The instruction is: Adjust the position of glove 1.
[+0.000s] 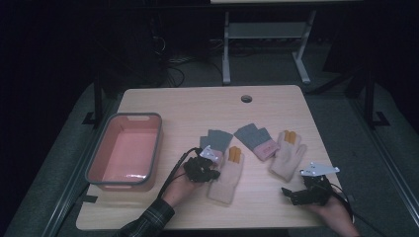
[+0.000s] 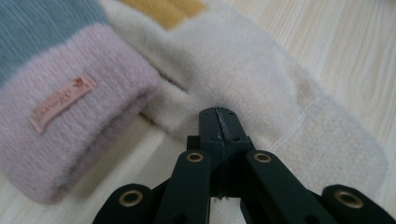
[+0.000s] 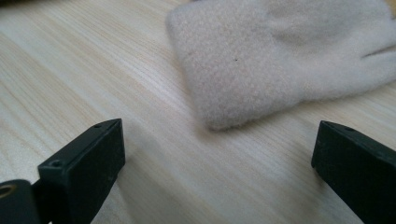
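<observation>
Right fingers (image 3: 219,154) wide, left (image 2: 218,126) together.

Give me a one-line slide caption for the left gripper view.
Left gripper, jaws closed, at the edge of a cream glove beside a pink cuff on the wooden table.

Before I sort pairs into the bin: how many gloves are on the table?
2. One glove lies by the left gripper; the other glove lies further right, ahead of the right gripper. None looks hidden.

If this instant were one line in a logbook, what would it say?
left claw: shut, at left cream glove | right claw: open, short of right cream glove | pink bin: holds nothing
</observation>
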